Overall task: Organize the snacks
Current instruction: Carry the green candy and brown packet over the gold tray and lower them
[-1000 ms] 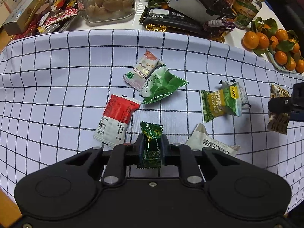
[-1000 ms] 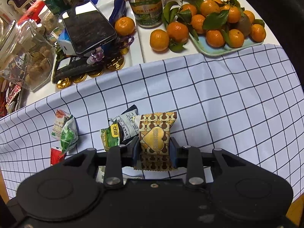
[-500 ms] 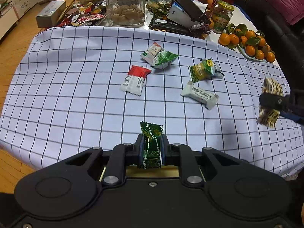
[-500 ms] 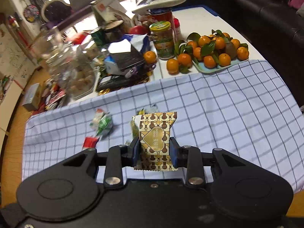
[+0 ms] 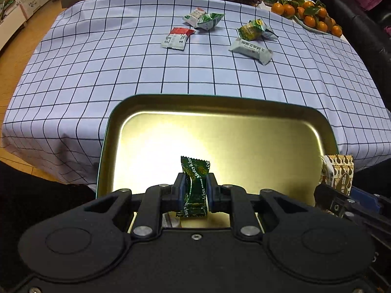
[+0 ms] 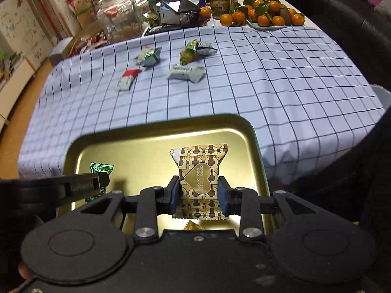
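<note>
My left gripper (image 5: 194, 190) is shut on a dark green candy (image 5: 195, 185) and holds it above a gold tin tray (image 5: 220, 105) in front of the table. My right gripper (image 6: 199, 194) is shut on a brown-and-gold heart-pattern snack (image 6: 199, 178) above the same tray (image 6: 158, 124). The right gripper's snack shows at the right edge of the left wrist view (image 5: 338, 173). The green candy shows in the right wrist view (image 6: 101, 168). Several snacks remain on the checked cloth: a red-and-white pack (image 5: 177, 37), a green pair (image 5: 204, 19), a yellow-green pack (image 5: 254, 28), a white pack (image 5: 251, 50).
The checked tablecloth (image 5: 122, 61) hangs over the table's front edge. At the back stand a plate of tangerines (image 6: 266, 17), a glass jar (image 6: 119, 17), a green-lidded jar (image 6: 220, 0) and boxes. A small wrapper lies in the tray under the right gripper (image 6: 193, 225).
Both grippers have pulled back from the table with their snacks and now hang over the gold tray, which has come into view. The snacks on the cloth have not moved.
</note>
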The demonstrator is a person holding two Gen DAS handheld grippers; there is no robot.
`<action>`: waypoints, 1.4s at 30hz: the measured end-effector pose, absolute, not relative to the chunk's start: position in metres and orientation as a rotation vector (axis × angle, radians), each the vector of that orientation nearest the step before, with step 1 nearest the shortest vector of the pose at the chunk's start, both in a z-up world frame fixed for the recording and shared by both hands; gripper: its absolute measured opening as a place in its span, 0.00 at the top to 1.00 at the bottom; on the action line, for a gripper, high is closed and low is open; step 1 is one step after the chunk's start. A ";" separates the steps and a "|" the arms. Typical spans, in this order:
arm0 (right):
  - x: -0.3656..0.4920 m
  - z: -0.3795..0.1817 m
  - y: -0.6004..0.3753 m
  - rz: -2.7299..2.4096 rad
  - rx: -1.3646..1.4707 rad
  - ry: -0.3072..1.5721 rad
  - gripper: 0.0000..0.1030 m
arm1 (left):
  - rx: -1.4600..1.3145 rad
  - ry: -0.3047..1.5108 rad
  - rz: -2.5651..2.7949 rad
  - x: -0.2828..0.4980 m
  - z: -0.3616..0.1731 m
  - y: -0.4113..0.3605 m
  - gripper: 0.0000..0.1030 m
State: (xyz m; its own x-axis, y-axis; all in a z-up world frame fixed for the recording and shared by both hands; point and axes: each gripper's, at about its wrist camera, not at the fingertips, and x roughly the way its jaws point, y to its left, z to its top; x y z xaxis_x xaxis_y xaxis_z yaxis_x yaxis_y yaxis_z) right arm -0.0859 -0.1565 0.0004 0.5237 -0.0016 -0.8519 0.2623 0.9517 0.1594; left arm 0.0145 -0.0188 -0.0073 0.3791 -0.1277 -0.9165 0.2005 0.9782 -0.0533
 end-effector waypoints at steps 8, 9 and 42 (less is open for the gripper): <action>-0.092 -0.016 -0.162 -0.181 0.299 1.051 0.68 | 0.117 1.116 -0.202 -0.003 -0.008 -0.025 0.72; -0.090 -0.016 -0.163 -0.182 0.308 1.051 0.68 | 0.113 1.112 -0.202 -0.002 -0.008 -0.024 0.72; -0.080 -0.020 -0.162 -0.195 0.303 1.076 0.61 | 0.081 1.168 -0.116 0.010 -0.018 -0.015 0.70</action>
State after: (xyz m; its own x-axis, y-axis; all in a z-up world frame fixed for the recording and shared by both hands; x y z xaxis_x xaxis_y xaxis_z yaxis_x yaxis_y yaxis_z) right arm -0.0804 -0.1624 -0.0205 0.4633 -0.0096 -0.8862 0.3023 0.9417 0.1478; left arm 0.0104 -0.0150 -0.0184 0.3872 -0.0492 -0.9207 0.1331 0.9911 0.0030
